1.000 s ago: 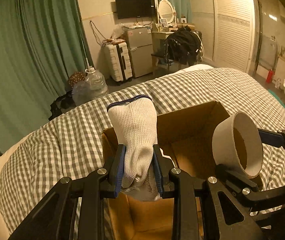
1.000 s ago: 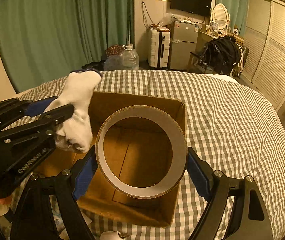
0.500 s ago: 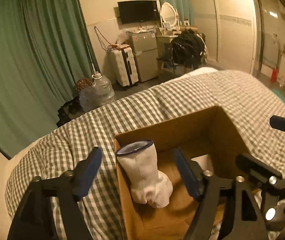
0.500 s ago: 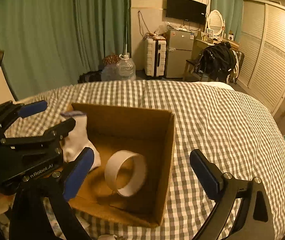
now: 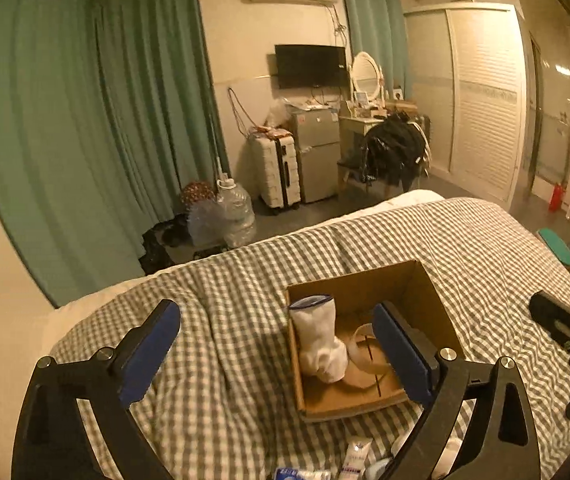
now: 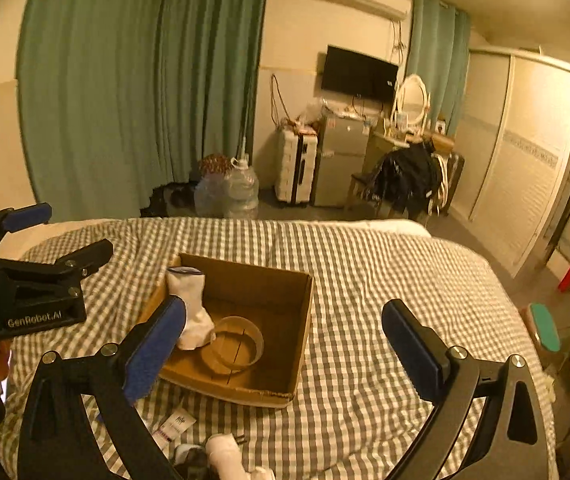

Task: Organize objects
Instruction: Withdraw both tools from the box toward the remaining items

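Note:
A brown cardboard box (image 5: 429,292) sits open on the checked bed cover; it also shows in the right wrist view (image 6: 305,320). Inside it a white sock with a blue cuff (image 5: 319,338) leans against the left wall, also seen in the right wrist view (image 6: 191,312). A cardboard tape ring (image 5: 365,354) lies flat beside it on the box floor, and shows in the right wrist view (image 6: 237,344). My left gripper (image 5: 281,354) is open and empty, raised above and before the box. My right gripper (image 6: 285,354) is open and empty, also raised above the box.
Small packets and white items (image 6: 221,452) lie on the bed near the front edge, also in the left wrist view (image 5: 355,460). The checked bed cover (image 6: 365,264) spreads all around the box. Water jugs (image 5: 233,212), a suitcase and a fridge stand beyond the bed.
Both grippers opened. The sock and the tape ring dropped into the box. Both grippers then pulled up and back from the box.

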Tool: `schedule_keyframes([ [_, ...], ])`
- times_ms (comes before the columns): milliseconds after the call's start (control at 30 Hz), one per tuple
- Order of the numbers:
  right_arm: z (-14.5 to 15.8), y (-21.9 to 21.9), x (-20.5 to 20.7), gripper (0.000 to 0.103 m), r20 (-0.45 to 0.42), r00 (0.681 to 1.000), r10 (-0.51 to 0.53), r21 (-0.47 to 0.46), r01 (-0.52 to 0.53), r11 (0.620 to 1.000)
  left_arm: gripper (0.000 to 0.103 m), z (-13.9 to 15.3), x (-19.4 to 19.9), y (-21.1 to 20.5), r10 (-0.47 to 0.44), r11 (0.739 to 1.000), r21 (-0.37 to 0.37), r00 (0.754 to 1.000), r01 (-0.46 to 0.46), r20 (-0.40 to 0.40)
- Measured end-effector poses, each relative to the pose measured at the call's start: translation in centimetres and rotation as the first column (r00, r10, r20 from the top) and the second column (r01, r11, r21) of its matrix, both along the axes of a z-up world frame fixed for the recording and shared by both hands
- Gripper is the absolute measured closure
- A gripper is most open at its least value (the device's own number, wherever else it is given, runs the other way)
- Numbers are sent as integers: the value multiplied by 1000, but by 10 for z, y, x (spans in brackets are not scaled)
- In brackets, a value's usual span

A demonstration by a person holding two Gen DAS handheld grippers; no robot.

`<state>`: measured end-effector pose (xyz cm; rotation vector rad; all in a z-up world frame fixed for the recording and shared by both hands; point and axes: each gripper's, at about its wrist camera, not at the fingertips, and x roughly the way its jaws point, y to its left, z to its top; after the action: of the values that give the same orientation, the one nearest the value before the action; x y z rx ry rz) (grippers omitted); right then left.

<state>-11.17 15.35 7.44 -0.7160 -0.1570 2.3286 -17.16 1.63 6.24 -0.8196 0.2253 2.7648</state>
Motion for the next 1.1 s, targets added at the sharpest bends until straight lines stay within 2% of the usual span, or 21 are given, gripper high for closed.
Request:
schedule_keyframes([
  [233,18,-35,26,4,-11,1000,11,28,-11,1000,3,-1,41,-26,33,999,-15,999,-33,5],
  [433,-5,-48,36,4,28,999,19,-16,-18,1000,3,-37,60,-36,51,998,-45,996,-48,67],
  [567,-40,-47,39,4,81,996,34,-86,-27,996,3,-76,66,-37,61,996,-66,991,-54,119],
  [733,-110,-46,36,4,190,981,28,-177,6,984,3,-135,76,-39,56,994,-105,980,-36,192],
  [867,-162,-45,34,4,263,963,61,-284,17,959,3,-180,78,-37,57,989,-148,967,-20,250],
  [967,-195,-40,24,4,302,949,93,-357,22,934,3,-202,73,-37,64,987,-159,952,-16,298],
  [1100,-228,-32,11,4,378,920,107,-403,59,913,3,-212,65,-37,47,989,-146,939,3,341],
])
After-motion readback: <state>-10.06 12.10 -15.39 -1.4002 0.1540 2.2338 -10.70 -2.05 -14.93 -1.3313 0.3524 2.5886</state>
